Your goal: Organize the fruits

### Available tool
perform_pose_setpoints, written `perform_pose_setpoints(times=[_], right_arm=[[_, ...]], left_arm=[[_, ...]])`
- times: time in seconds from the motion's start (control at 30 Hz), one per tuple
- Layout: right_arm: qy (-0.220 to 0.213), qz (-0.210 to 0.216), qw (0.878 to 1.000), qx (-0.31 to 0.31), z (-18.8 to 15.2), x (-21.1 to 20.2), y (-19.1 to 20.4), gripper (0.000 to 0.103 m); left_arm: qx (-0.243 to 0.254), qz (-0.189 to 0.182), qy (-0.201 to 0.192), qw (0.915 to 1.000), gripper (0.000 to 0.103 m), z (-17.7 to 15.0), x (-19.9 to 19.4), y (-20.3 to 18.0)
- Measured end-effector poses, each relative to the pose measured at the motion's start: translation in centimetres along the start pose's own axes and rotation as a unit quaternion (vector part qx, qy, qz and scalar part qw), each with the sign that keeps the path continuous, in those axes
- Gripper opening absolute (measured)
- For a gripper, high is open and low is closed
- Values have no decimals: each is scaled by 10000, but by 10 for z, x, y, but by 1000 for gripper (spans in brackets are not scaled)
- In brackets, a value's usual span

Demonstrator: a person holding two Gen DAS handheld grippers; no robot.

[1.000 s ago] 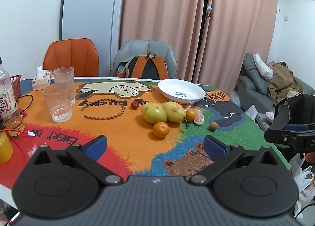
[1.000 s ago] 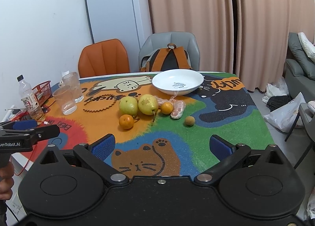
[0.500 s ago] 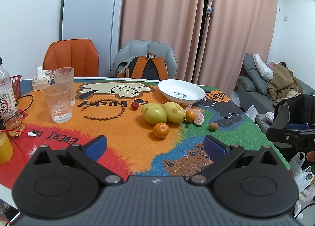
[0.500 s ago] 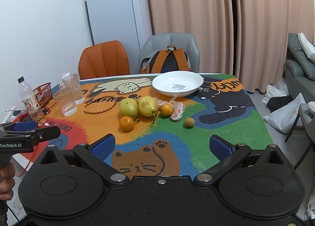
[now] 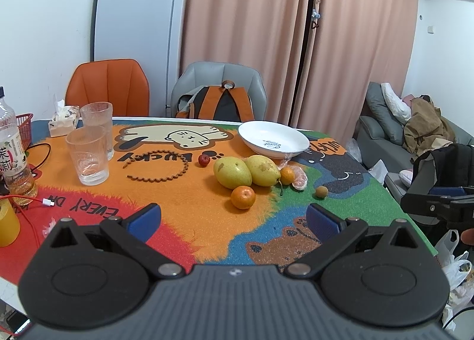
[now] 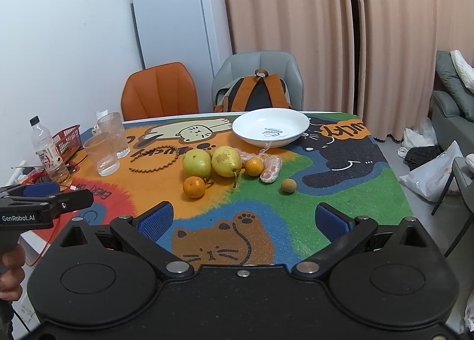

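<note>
Two yellow-green pears [image 5: 247,171] [image 6: 211,162] lie side by side mid-table on the cartoon mat. A mandarin [image 5: 243,197] [image 6: 194,187] lies in front of them, a second mandarin [image 5: 286,175] [image 6: 254,166] to their right beside a plastic-wrapped peeled fruit [image 6: 271,172]. A small brown fruit [image 5: 321,191] [image 6: 288,185] lies further right, a small red fruit [image 5: 203,160] to the left. An empty white plate [image 5: 274,140] [image 6: 271,128] stands behind. My left gripper [image 5: 234,218] and right gripper [image 6: 243,218] are open and empty, held short of the fruit.
Two glasses [image 5: 89,159] [image 6: 102,157], a bottle [image 5: 13,156], a red basket [image 6: 66,140], a tissue box [image 5: 63,123], a red cable [image 5: 26,199] and a brown bead ring [image 5: 157,166] are on the left. Orange and grey chairs [image 5: 219,94] stand behind.
Both grippers have drifted very slightly; the fruit and the plate have not moved. Both stay open.
</note>
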State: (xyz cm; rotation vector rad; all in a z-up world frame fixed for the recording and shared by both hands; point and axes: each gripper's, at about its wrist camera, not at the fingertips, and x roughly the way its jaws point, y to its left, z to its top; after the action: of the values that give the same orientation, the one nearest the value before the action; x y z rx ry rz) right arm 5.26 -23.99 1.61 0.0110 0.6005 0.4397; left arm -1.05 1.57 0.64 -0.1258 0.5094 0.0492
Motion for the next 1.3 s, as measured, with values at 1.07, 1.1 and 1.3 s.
perform_pose_setpoints(times=[1.07,1.1,1.3], right_arm=[[80,512,9976,451,7,58,-51,103],[75,521,9976,439,7,61,-52,103],[138,539,9975,444,10,82,-60,102]], left_arm=[[-122,-207,245,9994,103,14,73,0],[-114,-236,274,9993,103,14,76,-1],[-137,-306,386,9987,101,16,103,-1]])
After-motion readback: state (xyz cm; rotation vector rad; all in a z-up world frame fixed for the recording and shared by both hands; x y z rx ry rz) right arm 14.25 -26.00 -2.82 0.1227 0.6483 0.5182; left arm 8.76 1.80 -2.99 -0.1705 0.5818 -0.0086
